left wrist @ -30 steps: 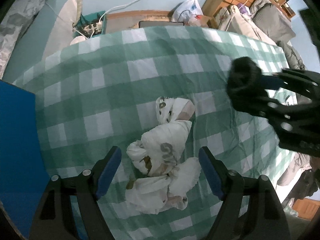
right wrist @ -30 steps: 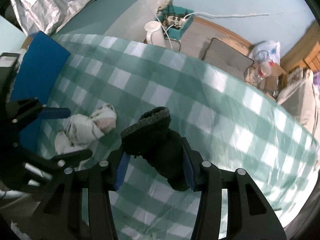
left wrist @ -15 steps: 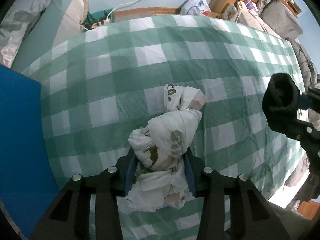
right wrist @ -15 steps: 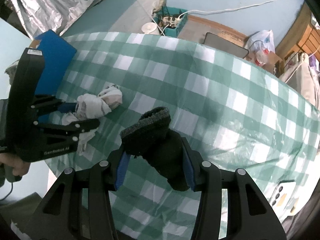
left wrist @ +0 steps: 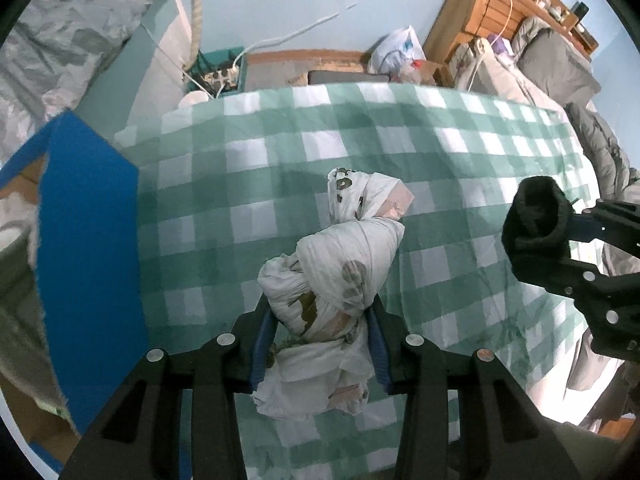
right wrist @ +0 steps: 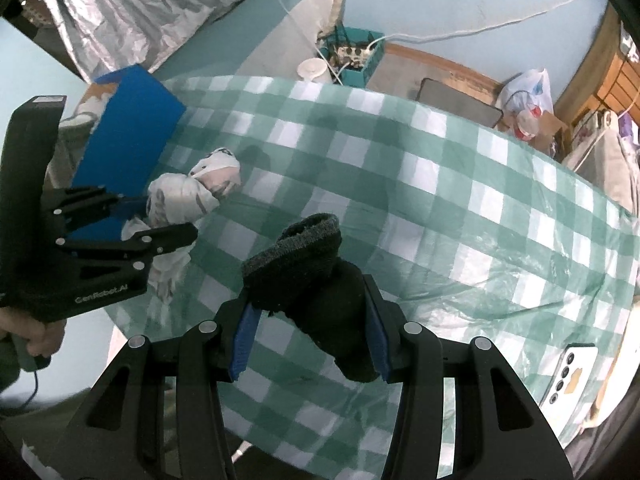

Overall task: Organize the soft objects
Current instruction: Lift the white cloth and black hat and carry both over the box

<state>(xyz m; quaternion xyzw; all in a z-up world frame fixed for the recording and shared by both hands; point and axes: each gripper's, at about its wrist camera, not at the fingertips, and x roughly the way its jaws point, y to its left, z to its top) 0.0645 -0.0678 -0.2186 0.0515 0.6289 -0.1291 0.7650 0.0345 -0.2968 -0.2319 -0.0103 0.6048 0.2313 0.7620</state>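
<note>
We list 2 soft items. Item 1: white patterned cloth bundle [left wrist: 340, 276], clamped in our left gripper [left wrist: 320, 344] above the green checked tablecloth [left wrist: 248, 184] of the table, beside a blue box [left wrist: 88, 240]. Item 2: black sock [right wrist: 316, 284], clenched in our right gripper [right wrist: 308, 344]. A phone [right wrist: 572, 376] lies at the right edge.

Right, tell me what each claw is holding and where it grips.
The left claw clamps the white patterned cloth bundle across its lower middle. The right claw clamps the black sock around its mid-body, cuff sticking out ahead.
</note>
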